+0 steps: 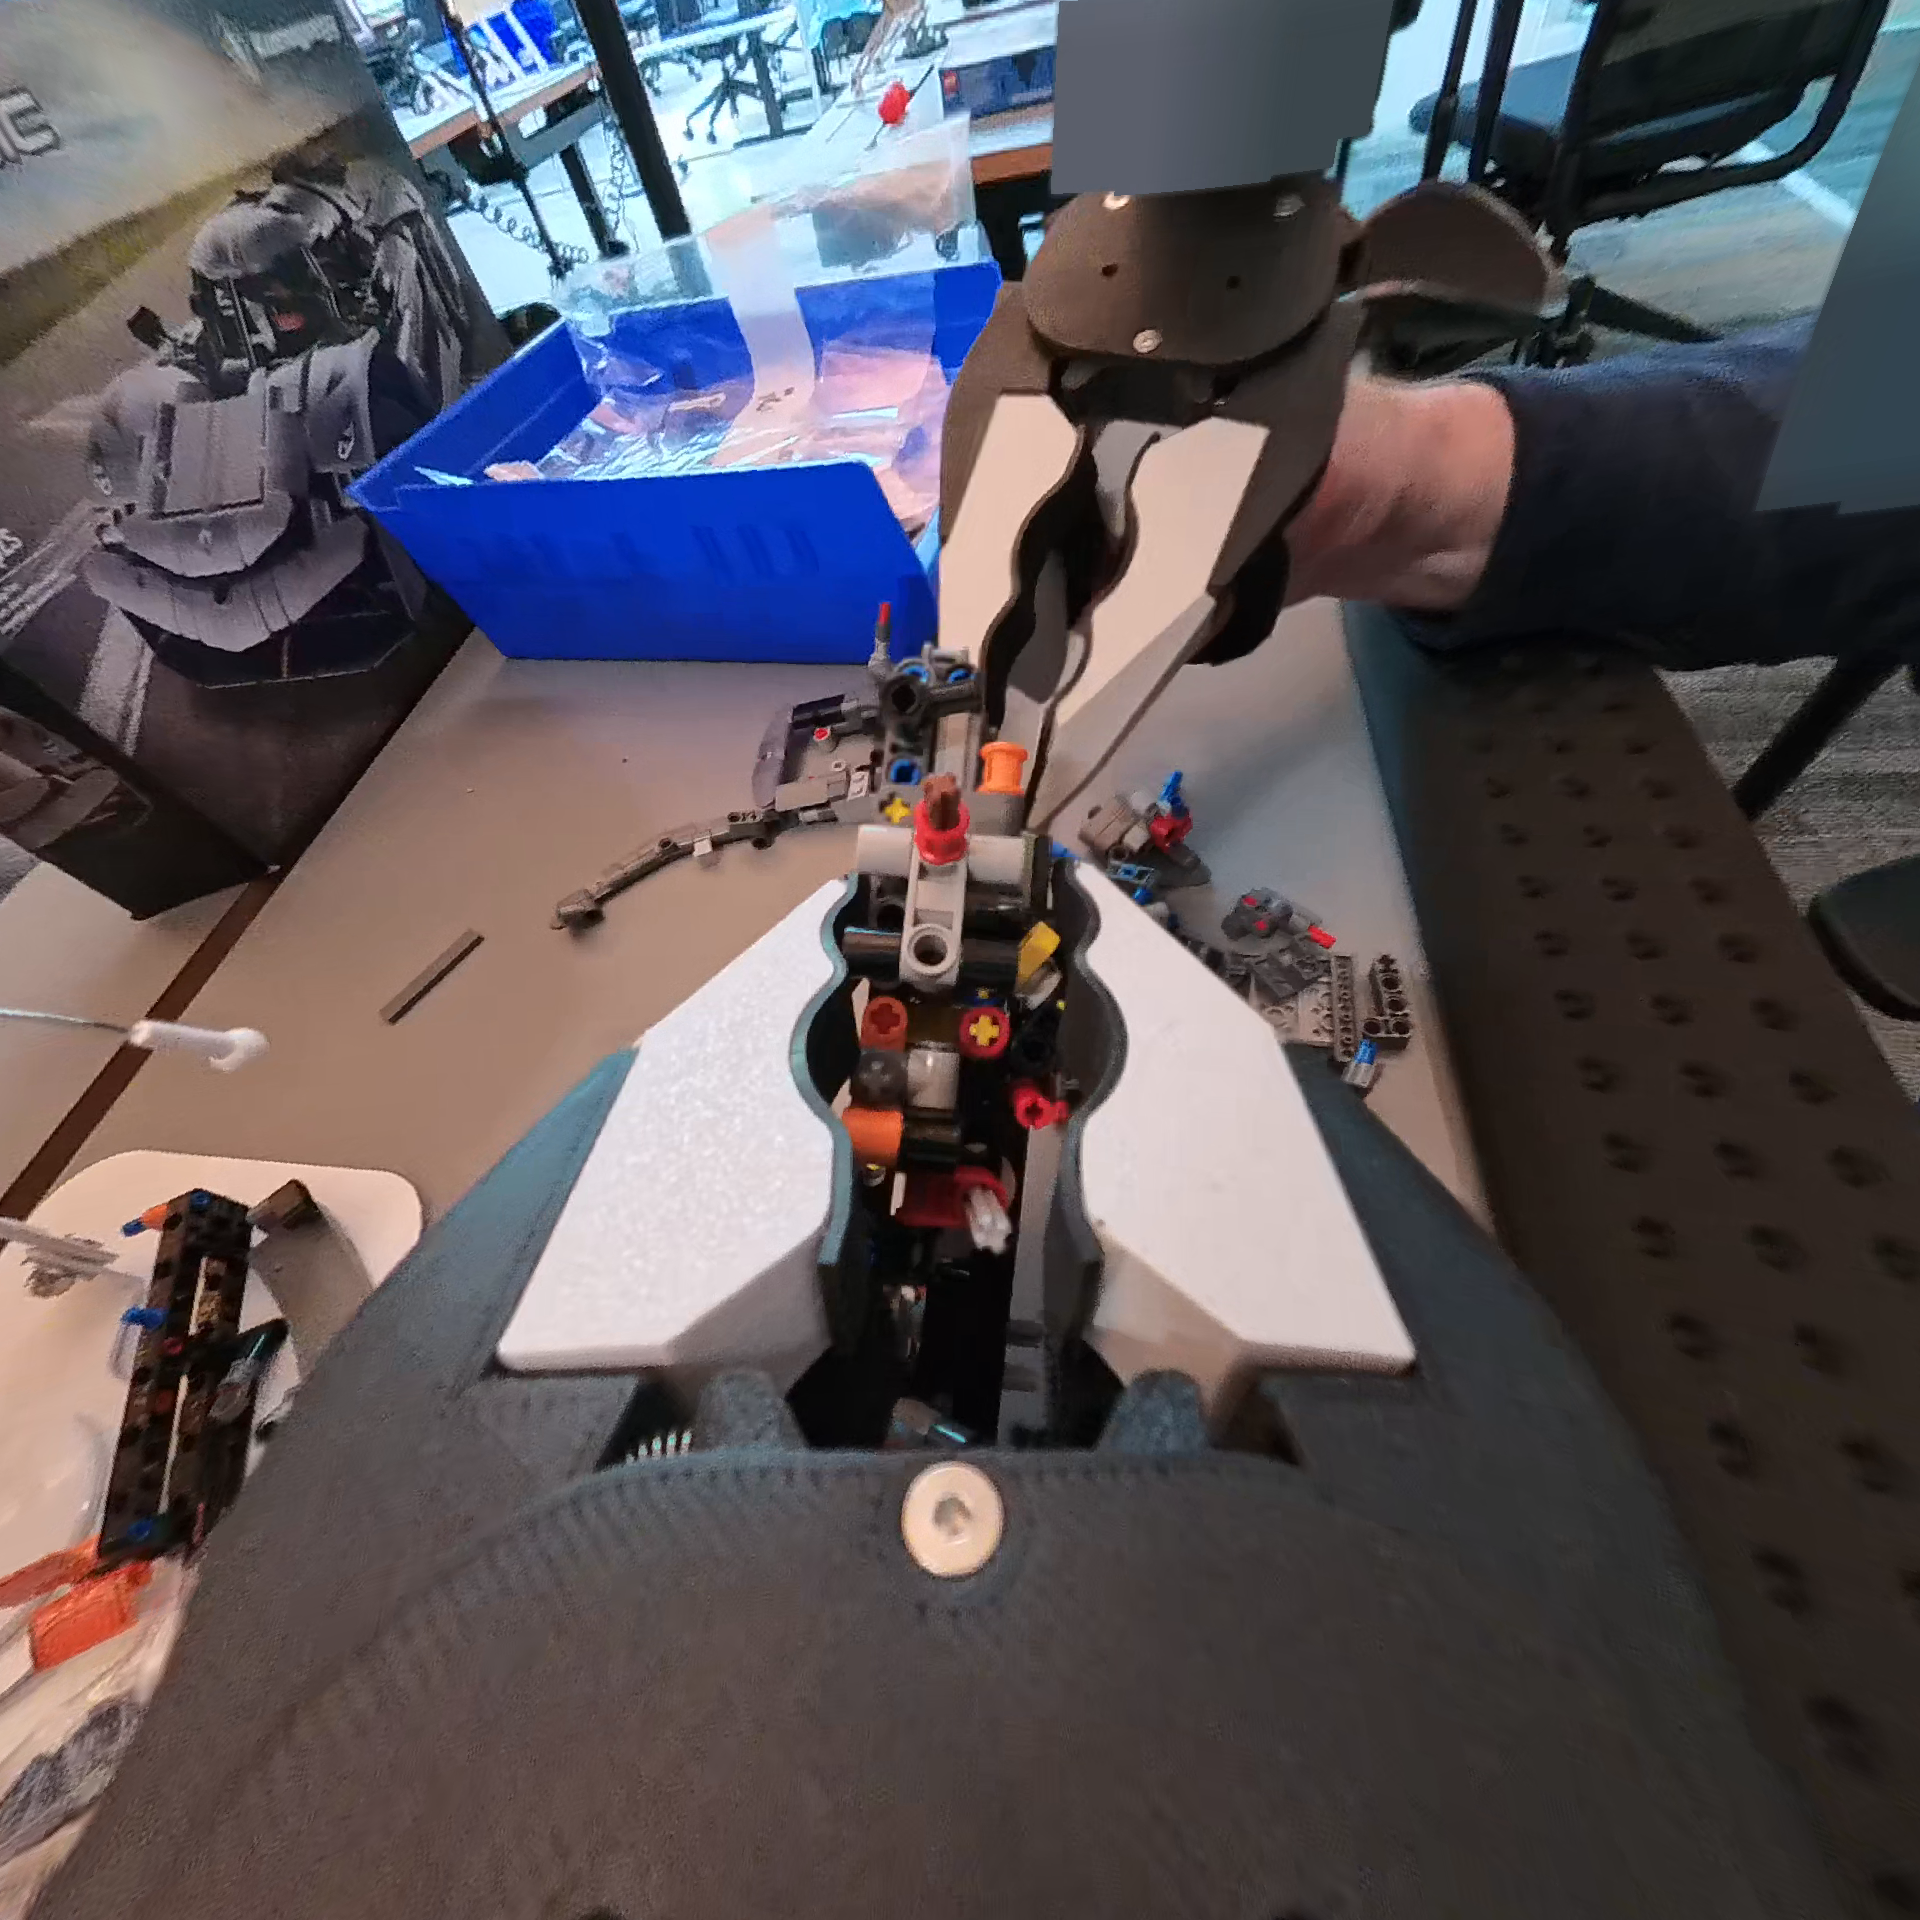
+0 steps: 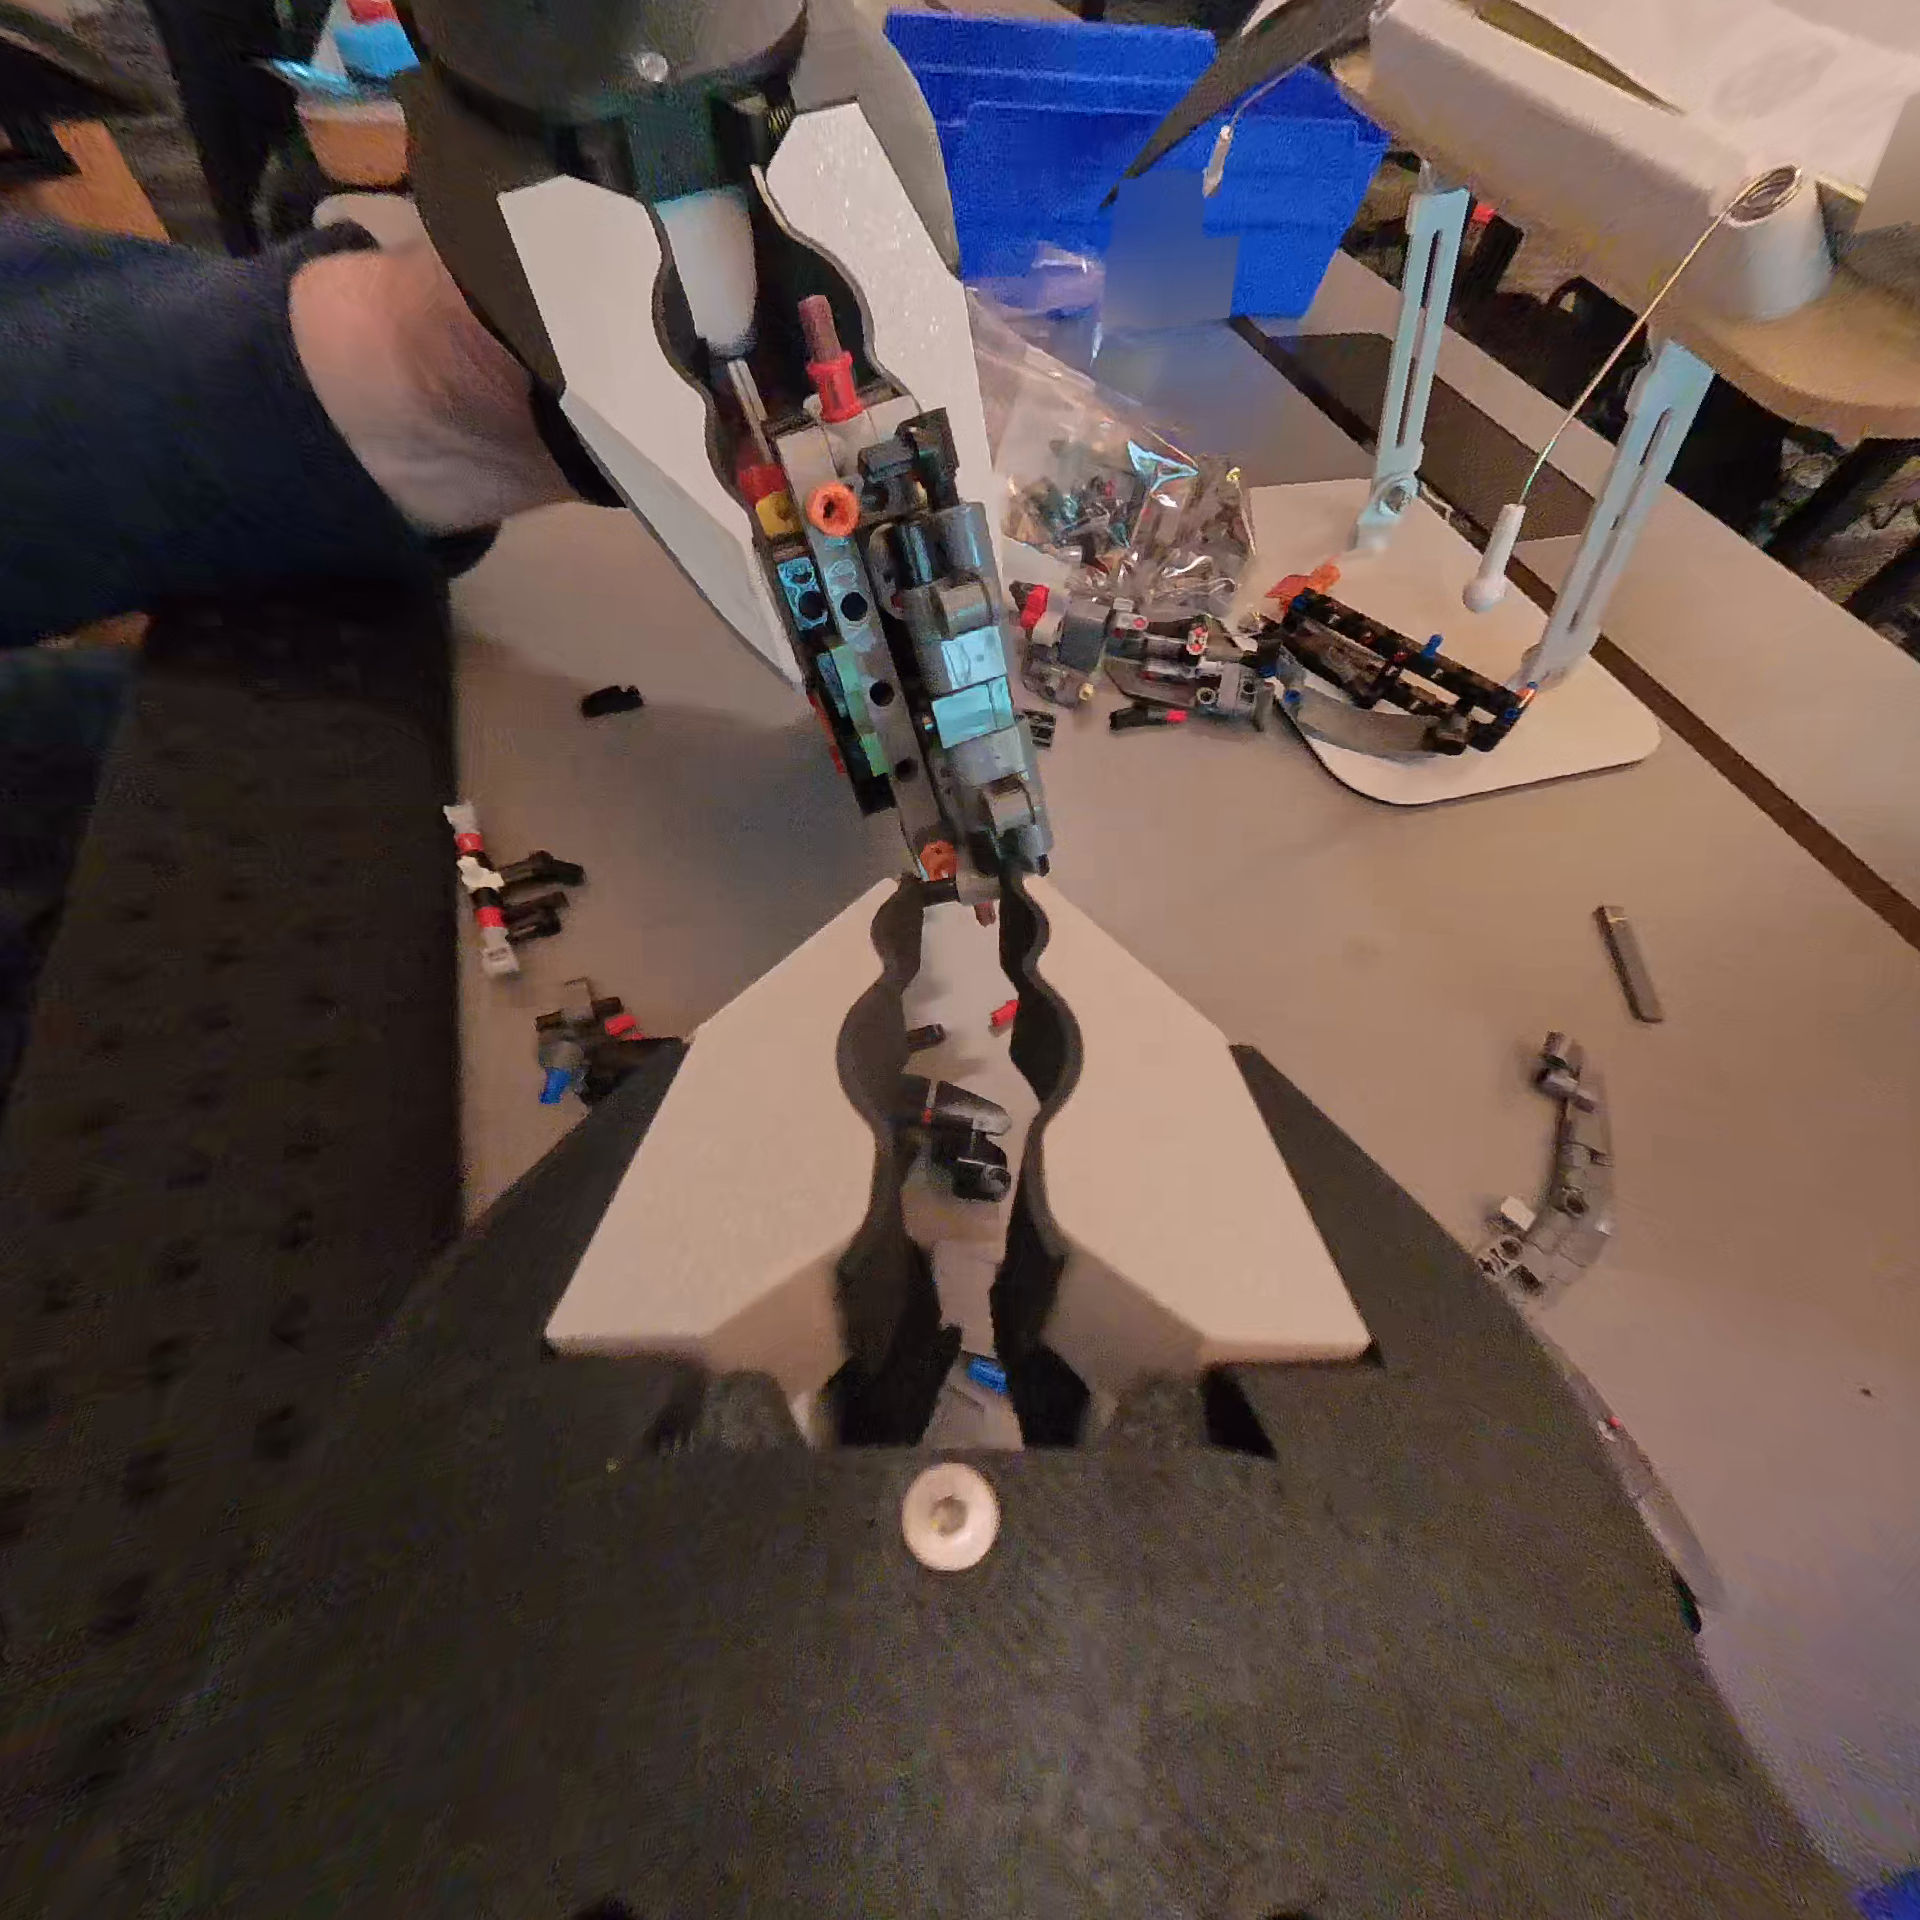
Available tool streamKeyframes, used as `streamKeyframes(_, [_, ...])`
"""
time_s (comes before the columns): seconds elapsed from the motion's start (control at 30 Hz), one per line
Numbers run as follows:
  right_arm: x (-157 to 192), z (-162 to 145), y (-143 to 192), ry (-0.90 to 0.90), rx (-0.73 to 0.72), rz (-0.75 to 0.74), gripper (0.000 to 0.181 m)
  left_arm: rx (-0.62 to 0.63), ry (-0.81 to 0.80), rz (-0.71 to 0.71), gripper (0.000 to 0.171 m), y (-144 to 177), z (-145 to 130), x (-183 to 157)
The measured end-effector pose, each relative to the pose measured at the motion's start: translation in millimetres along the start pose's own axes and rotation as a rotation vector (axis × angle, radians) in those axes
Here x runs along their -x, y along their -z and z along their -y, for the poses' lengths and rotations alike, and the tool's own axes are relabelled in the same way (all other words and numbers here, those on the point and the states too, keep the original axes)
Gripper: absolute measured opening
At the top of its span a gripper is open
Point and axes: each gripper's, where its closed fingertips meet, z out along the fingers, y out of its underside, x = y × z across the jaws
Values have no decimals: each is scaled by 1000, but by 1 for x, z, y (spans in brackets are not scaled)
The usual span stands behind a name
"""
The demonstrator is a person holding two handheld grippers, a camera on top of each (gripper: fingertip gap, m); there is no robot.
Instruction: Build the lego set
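The left gripper's fingers (image 1: 727, 1143) hid the sides of the lego assembly (image 1: 940, 1039). The bag's small parts (image 2: 1122, 509) blurred together. The blue bin (image 2: 1091, 135) was cut off at the top edge.

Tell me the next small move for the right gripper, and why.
Probably ease the right gripper forward a touch and close its fingers on the near end of the lego assembly. The left gripper already clamps that assembly, and the right fingertips sit at its lower end with a narrow gap, seemingly gripping nothing. Whether they already touch it is unclear.
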Motion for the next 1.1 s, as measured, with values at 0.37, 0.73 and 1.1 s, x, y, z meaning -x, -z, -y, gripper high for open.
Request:
streamKeyframes(0.37, [23, 11, 11, -116, -89, 256, 12, -34, -51, -137, 32, 13, 5, -22])
streamKeyframes(0.73, [88, -11, 26, 40, 27, 637, 11, -15, -158, -411, 32, 20, -1, -77])
streamKeyframes(1.1, [90, -44, 25, 59, 194, 663, 12, 98, -175, -258, 33, 11, -21, -49])
